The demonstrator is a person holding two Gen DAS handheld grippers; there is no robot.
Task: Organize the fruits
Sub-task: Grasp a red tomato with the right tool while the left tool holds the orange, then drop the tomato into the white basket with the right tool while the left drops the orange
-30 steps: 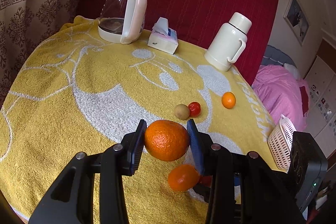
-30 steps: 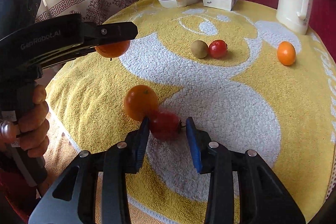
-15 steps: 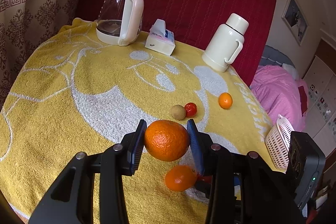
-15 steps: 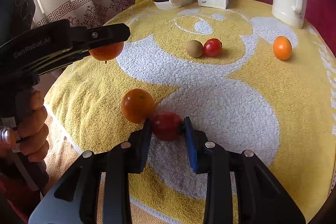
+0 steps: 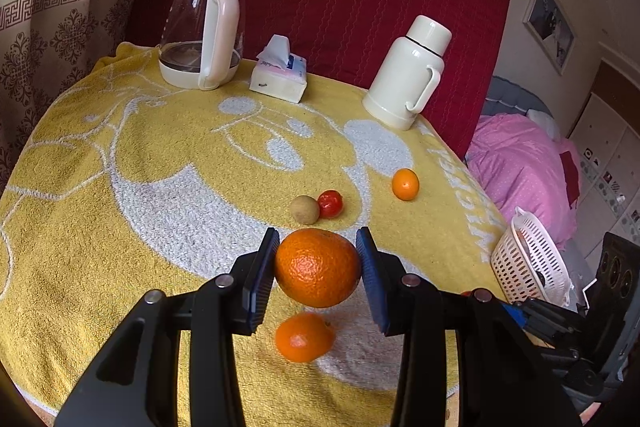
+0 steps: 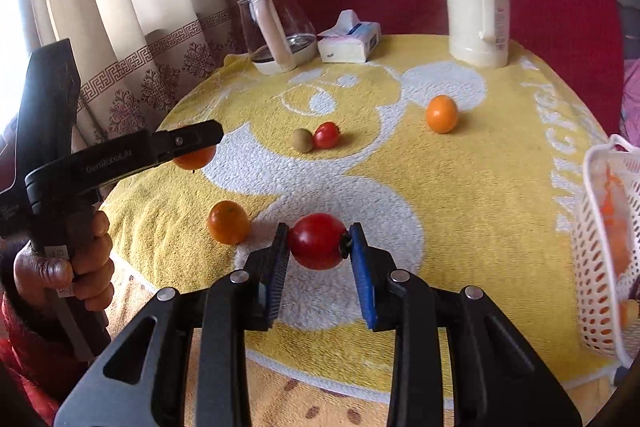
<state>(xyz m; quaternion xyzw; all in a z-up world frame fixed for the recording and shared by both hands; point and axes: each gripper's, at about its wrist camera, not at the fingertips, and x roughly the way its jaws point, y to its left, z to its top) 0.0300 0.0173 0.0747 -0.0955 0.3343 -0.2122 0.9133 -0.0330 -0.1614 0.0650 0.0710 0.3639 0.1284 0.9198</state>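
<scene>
My left gripper point(image 5: 318, 269) is shut on a large orange point(image 5: 318, 267) and holds it above the yellow towel point(image 5: 160, 163). It also shows in the right wrist view point(image 6: 192, 151), at the left. My right gripper point(image 6: 318, 247) is shut on a red tomato point(image 6: 318, 241), lifted off the towel. A second orange point(image 5: 304, 337) point(image 6: 228, 221) lies on the towel near the front. A brown kiwi point(image 6: 301, 140) and a small tomato point(image 6: 326, 135) touch at the middle. A small orange point(image 6: 441, 113) lies further right. A white basket point(image 6: 604, 247) holding orange fruit stands at the right edge.
At the back stand a glass kettle point(image 5: 202, 31), a tissue box point(image 5: 278, 77) and a cream thermos point(image 5: 408, 75). A curtain point(image 6: 120, 7) hangs at the left and a pink bed point(image 5: 520, 167) lies past the table's right edge.
My right gripper has closed on the red tomato, lifted it off the towel and swung right, bringing the basket into view. My left gripper keeps holding the large orange, slightly higher.
</scene>
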